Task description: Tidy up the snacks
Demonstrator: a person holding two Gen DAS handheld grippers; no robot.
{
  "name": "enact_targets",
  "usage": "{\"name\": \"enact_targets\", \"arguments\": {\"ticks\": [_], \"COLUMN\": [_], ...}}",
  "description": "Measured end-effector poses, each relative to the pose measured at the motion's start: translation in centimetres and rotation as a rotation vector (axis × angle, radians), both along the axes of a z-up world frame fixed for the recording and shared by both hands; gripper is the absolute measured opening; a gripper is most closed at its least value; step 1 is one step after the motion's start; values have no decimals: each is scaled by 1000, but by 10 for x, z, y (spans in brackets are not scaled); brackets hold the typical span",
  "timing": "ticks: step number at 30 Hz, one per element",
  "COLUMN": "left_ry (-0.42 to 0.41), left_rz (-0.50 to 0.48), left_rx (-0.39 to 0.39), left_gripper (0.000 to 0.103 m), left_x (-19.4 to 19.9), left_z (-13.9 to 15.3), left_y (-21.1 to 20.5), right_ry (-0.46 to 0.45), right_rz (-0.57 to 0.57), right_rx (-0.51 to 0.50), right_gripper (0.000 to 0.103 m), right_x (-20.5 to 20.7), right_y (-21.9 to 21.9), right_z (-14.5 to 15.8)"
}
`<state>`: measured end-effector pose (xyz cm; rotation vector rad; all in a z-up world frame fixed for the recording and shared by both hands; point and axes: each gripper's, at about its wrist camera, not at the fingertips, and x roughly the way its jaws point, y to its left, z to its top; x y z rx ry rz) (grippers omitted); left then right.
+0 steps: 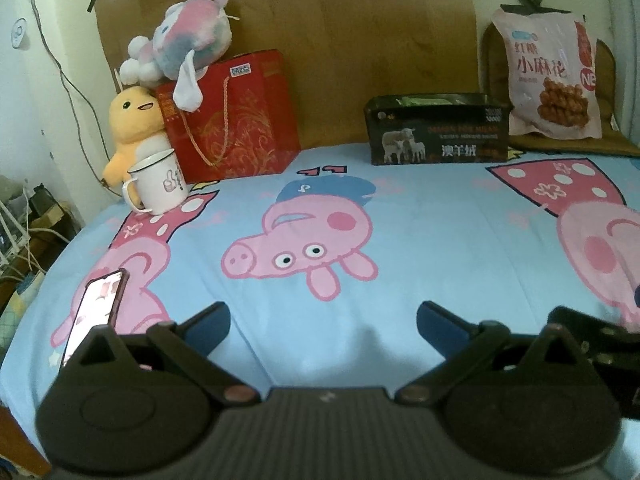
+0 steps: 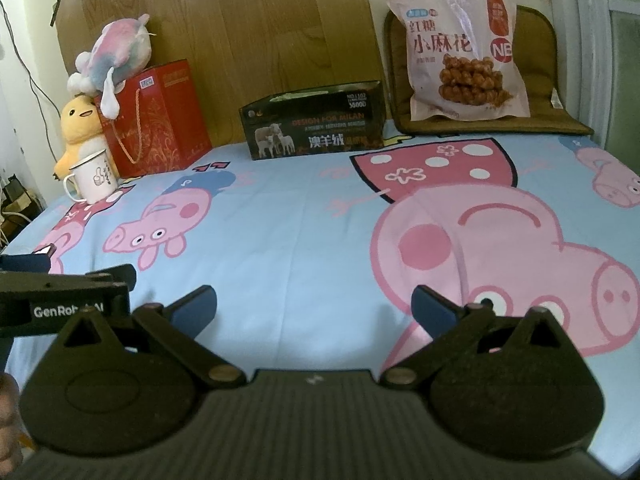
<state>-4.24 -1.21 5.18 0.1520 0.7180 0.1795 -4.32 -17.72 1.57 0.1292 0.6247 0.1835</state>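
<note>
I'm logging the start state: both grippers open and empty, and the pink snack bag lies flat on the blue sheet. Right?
Not quite: the pink snack bag stands propped upright on the brown cushion, as the right wrist view shows. Left gripper and right gripper are open and empty.

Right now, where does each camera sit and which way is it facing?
Left wrist: rides the left gripper, low over the bed sheet, facing the headboard; its open fingers show, with the phone beside them.
Right wrist: rides the right gripper, same heading, further right; its open fingers show, the other gripper at the left edge.
Shared: snack bag, black box, red bag, mug.
</note>
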Motion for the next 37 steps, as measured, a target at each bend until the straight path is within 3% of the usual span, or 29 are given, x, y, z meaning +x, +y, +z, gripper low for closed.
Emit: {"name": "enact_targets", "arguments": {"ticks": [29, 37], "left_ry": [53, 26], "left_rz": [-14, -57], "left_rx": [-21, -51], "left_gripper": [103, 103], "left_x": [3, 3], "left_z": [-13, -10], "left_y": [0, 1], "right_ry": [16, 8], "right_rz": [0, -9], "right_rx": [8, 19], "right_gripper": [103, 103], "right_x": [2, 2], "right_y": [0, -1], "right_z": [-5, -5]}}
